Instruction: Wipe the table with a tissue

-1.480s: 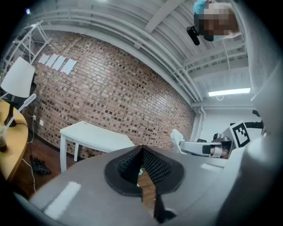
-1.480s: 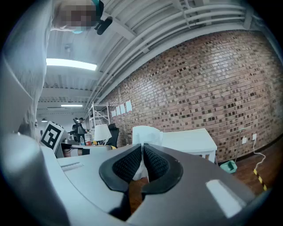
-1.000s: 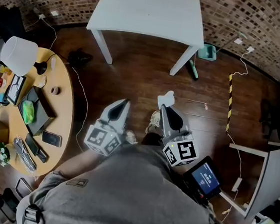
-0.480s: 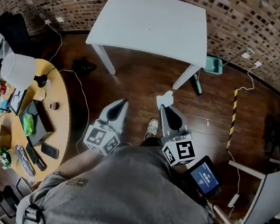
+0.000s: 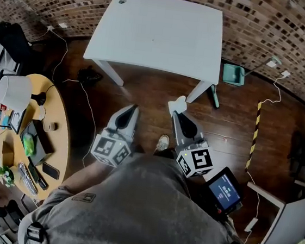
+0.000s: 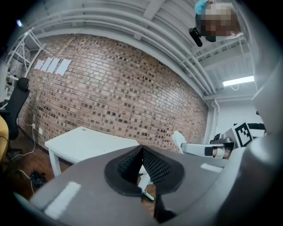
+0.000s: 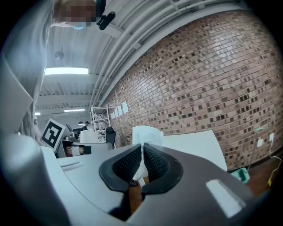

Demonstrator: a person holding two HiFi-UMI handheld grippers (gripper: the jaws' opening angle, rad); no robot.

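A white rectangular table (image 5: 162, 35) stands against the brick wall ahead of me; it also shows as the white table (image 6: 88, 141) and white table (image 7: 190, 143) in the gripper views. My right gripper (image 5: 176, 114) is shut on a white tissue (image 5: 177, 105), which sticks up past the jaws as the crumpled tissue (image 7: 145, 134). My left gripper (image 5: 132, 110) is shut with nothing in it, its jaws pressed together (image 6: 141, 154). Both grippers hang over the wooden floor, short of the table's near edge.
A round wooden table (image 5: 28, 132) at left carries a lamp, phones and small items. A teal dustpan (image 5: 233, 74) leans by the table's right leg. Cables run along the floor, and a yellow-black strip (image 5: 255, 130) lies at right. A handheld screen (image 5: 224, 190) hangs near my right side.
The white table has come nearer and sits lower in the head view; the round table slid left. Both grippers kept their pose, the tissue still held.
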